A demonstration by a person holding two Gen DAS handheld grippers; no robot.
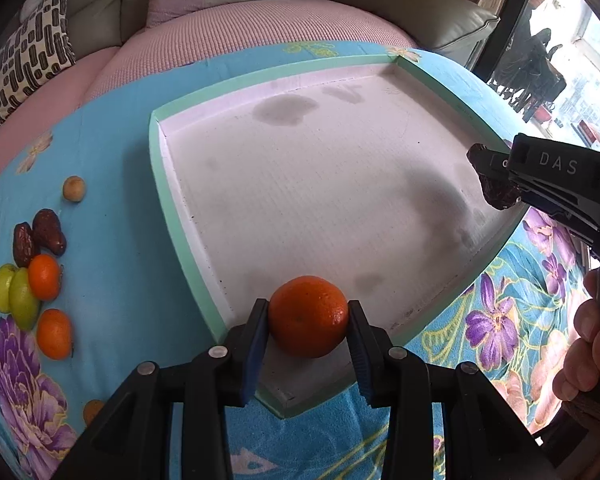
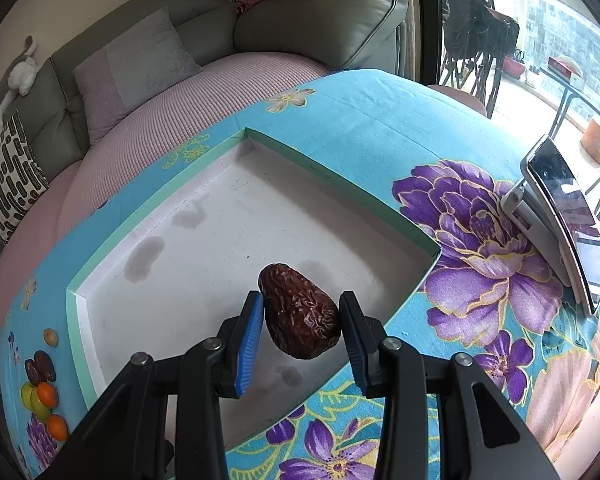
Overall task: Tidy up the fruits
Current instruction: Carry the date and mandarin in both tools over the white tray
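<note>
Both wrist cameras look steeply down along their own fingers, close over the tray (image 1: 188,216) (image 2: 80,320) on the floral cloth (image 1: 112,184) (image 2: 380,120), the left from its near corner, the right from its right edge, sharing the tray, the sofa (image 1: 400,4) (image 2: 320,20) and the fruit pile (image 1: 36,280) (image 2: 42,392).

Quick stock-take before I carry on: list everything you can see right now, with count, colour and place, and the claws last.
Shallow white tray with mint-green rim: one, centre of the cloth, nothing loose in it.
Floral turquoise tablecloth: one, under everything.
Loose mandarins: two, orange, left of the tray.
Green fruits: two, beside those mandarins.
Dark wrinkled dates: two, brown, same pile.
Small tan round fruit: one, beyond the pile.
Phone on a stand: one, right of the tray.
Grey sofa with cushions: behind.
Left claw: gripping an orange mandarin.
Right claw: gripping a brown date.
</note>
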